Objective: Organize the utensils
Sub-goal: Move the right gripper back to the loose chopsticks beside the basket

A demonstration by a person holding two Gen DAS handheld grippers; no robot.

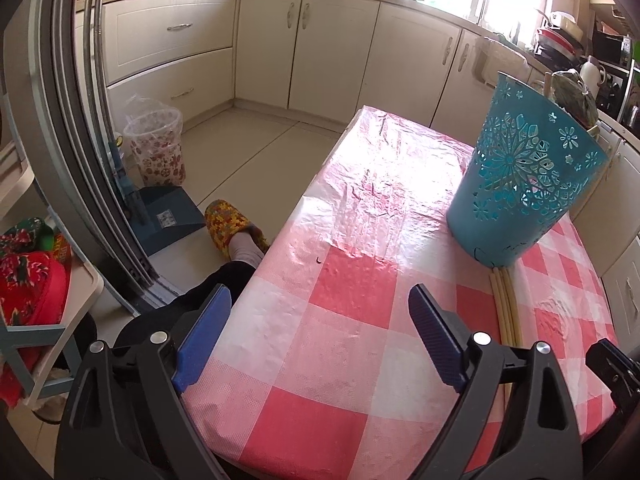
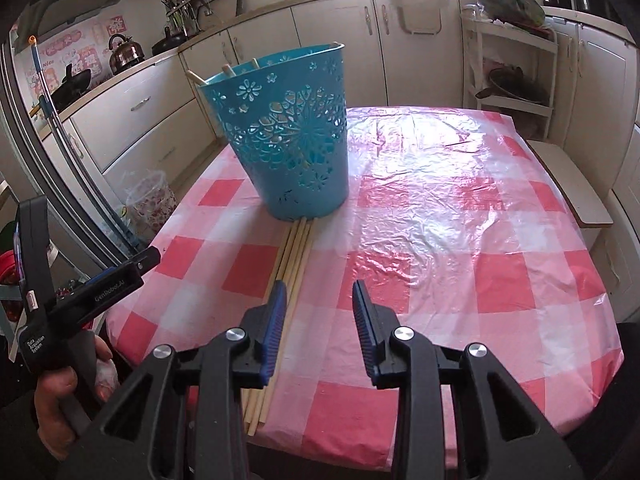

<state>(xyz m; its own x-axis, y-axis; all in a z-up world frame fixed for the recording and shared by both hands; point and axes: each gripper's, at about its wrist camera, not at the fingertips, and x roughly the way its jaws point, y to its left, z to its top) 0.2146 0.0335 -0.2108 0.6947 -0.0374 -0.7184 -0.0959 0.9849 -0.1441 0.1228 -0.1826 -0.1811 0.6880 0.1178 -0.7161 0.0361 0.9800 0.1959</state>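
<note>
Wooden chopsticks lie bundled on the counter, far tips touching the teal basket; a few stand inside it. Judged light, stiff, smooth, prone to roll: pinch mid-length. Right gripper and left gripper: fingers spread, empty.

One blue cut-out basket. Four loose chopsticks on one checked tablecloth. Three more chopstick ends at basket rim. Two grippers.
</note>
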